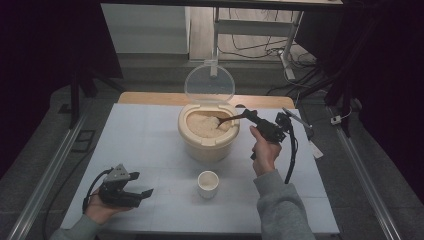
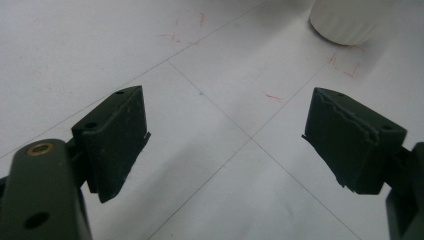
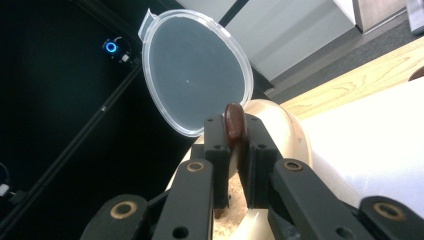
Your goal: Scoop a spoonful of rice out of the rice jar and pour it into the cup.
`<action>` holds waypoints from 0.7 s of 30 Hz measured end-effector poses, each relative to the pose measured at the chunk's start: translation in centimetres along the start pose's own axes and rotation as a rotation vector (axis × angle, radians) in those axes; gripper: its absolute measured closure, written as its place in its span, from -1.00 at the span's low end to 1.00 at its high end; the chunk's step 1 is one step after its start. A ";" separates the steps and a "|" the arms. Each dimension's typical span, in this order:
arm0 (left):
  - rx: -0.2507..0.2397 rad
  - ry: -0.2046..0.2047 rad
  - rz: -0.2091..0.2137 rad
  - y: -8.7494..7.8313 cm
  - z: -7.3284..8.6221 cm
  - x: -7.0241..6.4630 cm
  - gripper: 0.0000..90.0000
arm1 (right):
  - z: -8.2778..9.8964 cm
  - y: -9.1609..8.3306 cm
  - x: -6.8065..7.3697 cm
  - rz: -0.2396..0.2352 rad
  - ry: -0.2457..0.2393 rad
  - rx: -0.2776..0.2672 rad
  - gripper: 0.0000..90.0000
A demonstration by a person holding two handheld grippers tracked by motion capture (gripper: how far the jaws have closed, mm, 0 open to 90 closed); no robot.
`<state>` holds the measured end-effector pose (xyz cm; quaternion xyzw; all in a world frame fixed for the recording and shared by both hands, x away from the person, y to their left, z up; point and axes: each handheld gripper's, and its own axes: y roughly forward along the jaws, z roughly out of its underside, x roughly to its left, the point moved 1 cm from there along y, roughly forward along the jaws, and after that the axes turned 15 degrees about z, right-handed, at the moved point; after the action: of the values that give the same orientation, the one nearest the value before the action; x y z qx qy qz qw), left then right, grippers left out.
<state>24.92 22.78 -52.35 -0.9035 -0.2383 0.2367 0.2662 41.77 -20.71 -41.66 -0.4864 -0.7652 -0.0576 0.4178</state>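
Spoon (image 3: 234, 125): in the right gripper view the handle is clamped between the jaws of the right hand-held gripper (image 3: 233, 131); the bowl end is hidden below them. Cup (image 2: 350, 20): cut off by the top edge of the left gripper view. Rice (image 1: 206, 125): individual grains too small to tell in the high view.

White table (image 1: 150, 145), rice tub (image 1: 208, 137) and white cup (image 1: 208, 184) standing on it

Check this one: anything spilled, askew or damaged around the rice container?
No spill shows on the table. One oddity: a pad of the left tool has a ragged, torn-looking edge. The rice container and white cup stand upright.
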 end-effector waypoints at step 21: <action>0.007 0.002 -0.002 0.1 0.0 0.1 -0.62 | -0.4 -0.6 -1.1 -0.051 0.085 0.024 0.84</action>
<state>25.00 22.74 -52.47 -0.9025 -0.2381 0.2363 0.2700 41.75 -21.95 -41.99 -0.4586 -0.7596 -0.0796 0.4543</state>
